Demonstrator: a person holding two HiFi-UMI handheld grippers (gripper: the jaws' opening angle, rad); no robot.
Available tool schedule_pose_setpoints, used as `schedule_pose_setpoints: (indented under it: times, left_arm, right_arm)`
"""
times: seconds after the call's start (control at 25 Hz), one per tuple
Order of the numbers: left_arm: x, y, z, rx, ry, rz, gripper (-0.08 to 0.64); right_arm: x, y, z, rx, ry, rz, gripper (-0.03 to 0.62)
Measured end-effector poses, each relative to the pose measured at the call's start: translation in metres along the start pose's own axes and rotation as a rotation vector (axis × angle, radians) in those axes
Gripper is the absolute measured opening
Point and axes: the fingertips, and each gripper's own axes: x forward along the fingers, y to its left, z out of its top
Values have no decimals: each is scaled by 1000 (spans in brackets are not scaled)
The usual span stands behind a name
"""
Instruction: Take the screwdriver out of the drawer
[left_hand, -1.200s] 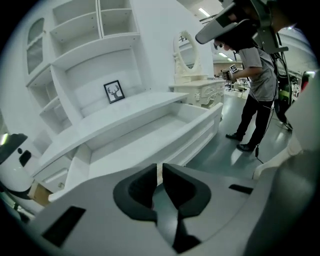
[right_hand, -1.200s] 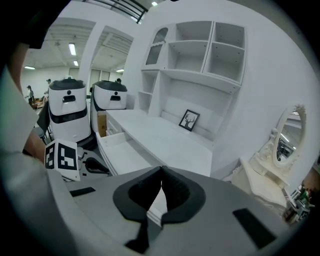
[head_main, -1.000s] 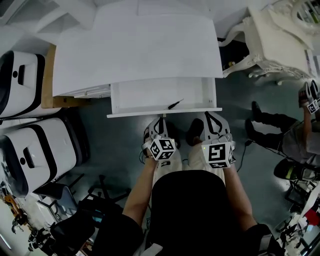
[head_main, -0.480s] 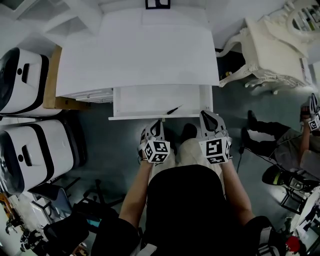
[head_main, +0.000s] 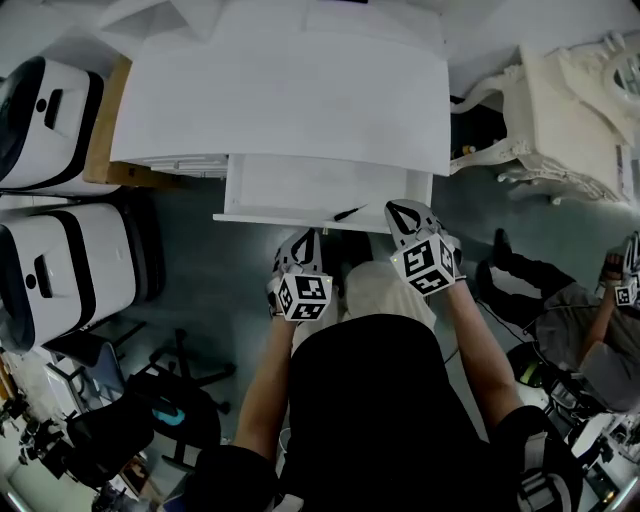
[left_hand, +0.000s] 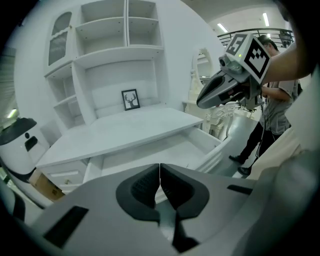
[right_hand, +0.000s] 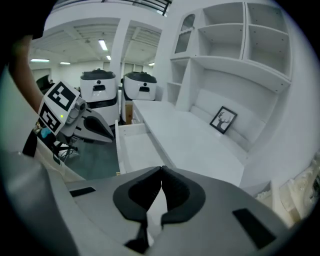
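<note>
screwdriver (head_main: 348, 212) lies diagonal by the drawer (head_main: 290, 190) front rim, just left of the right tongs (head_main: 400, 212); left tongs (head_main: 306, 238) sit farther off. Both tongs closed, empty.

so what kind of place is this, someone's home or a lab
Likely a lab or test space staged as a room, not a home: a white desk with its drawer open stands beside bulky white-and-black machines, with strip ceiling lights overhead.
</note>
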Motion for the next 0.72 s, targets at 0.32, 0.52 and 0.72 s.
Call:
schedule_pose_setpoints:
  times: [0.32, 0.52, 0.72]
  left_arm:
    - [-3, 1, 9, -121, 52, 118, 25]
    - [4, -4, 14, -197, 86, 183, 25]
    - [17, 4, 15, -265, 91, 238, 25]
  right_arm:
    - [65, 12, -18, -147, 48, 307, 21]
    - [99, 22, -34, -230, 73, 451, 33]
    - [142, 34, -54, -316, 138, 592, 57]
